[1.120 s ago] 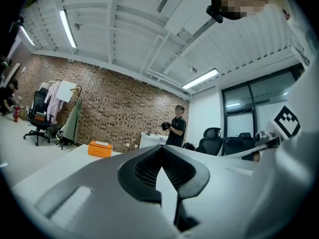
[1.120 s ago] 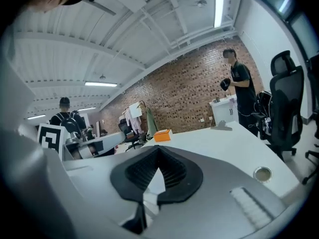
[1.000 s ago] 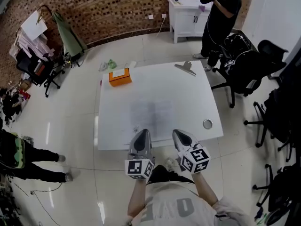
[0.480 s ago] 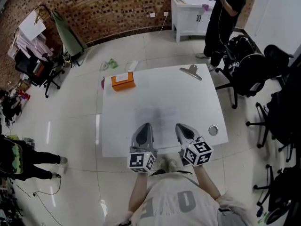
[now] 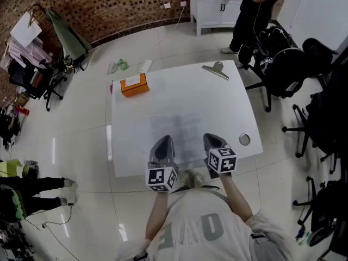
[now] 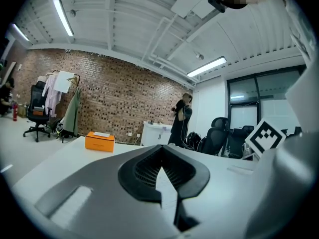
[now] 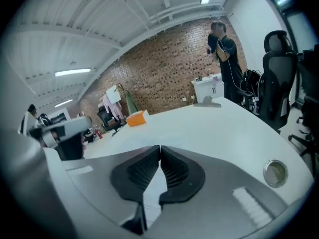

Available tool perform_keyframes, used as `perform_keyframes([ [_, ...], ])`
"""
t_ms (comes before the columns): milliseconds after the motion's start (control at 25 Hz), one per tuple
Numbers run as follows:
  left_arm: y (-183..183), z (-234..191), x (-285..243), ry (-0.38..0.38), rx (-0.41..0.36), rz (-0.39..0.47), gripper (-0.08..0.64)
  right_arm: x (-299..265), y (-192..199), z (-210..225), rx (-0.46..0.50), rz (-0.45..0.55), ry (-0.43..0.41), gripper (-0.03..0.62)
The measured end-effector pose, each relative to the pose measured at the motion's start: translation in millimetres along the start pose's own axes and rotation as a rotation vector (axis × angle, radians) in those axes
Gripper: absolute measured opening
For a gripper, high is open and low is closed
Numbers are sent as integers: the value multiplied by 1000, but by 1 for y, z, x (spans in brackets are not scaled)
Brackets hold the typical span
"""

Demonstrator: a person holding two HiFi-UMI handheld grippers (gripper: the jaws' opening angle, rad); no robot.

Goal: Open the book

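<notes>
A pale, thin book (image 5: pixel 176 128) lies flat in the middle of the white table (image 5: pixel 234 105); it shows only as a faint grey rectangle. My left gripper (image 5: pixel 164 141) hangs over the table's near edge, just short of the book's near left corner. In the left gripper view its jaws (image 6: pixel 162 166) are shut with nothing between them. My right gripper (image 5: pixel 212 140) is beside it, near the book's near right corner, tilted down. Its jaws (image 7: pixel 159 156) are closing the last bit, tips touching and empty. Printed lines of a page (image 7: pixel 151 198) show below them.
An orange box (image 5: pixel 134 85) sits at the table's far left, a large metal clip (image 5: pixel 216 69) at the far right, a small round metal lid (image 5: pixel 244 140) near the right front corner. Office chairs (image 5: pixel 288 64) crowd the right side. A person (image 5: pixel 251 15) stands by a white cabinet (image 5: pixel 215 7).
Both grippers have moved forward from off the table's near edge to over it, toward the book. The right one has also sunk and tipped down.
</notes>
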State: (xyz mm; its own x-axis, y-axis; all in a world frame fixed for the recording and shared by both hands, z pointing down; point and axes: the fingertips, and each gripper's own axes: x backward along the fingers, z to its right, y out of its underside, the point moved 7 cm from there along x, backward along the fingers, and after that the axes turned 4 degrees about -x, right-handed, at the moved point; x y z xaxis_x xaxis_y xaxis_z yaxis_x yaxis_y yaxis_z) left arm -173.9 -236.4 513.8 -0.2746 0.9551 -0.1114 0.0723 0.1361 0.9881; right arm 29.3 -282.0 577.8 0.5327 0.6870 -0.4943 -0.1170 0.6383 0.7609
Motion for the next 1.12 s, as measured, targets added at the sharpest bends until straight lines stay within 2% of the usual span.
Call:
perform_keyframes([
  [40,2,-1,0,2,-5,-8,17,-5,8,9,2,-24,27,7],
  [80,5,-1,0,3,-8,-15,17,-9,17,19,-2,-51,51,84],
  [120,7,-1,0,4,-9,-21,17,-12,26,28,-8,-78,75,121],
  [240,9,-2,-1,0,-5,-31,17,-20,46,45,-12,-163,134,121],
  [400,9,-1,-3,2,-6,-38,17,-30,60,49,-28,-228,138,120],
  [600,11,1,-4,9,-11,-47,17,-31,63,48,-5,-238,151,107],
  [760,12,1,-1,4,-9,-51,17,-30,63,54,2,-245,179,43],
  [1000,15,-4,5,-18,0,-57,17,-32,63,53,16,-251,192,44],
  [1120,18,-6,7,-24,9,-59,17,-30,61,51,58,-249,206,20],
])
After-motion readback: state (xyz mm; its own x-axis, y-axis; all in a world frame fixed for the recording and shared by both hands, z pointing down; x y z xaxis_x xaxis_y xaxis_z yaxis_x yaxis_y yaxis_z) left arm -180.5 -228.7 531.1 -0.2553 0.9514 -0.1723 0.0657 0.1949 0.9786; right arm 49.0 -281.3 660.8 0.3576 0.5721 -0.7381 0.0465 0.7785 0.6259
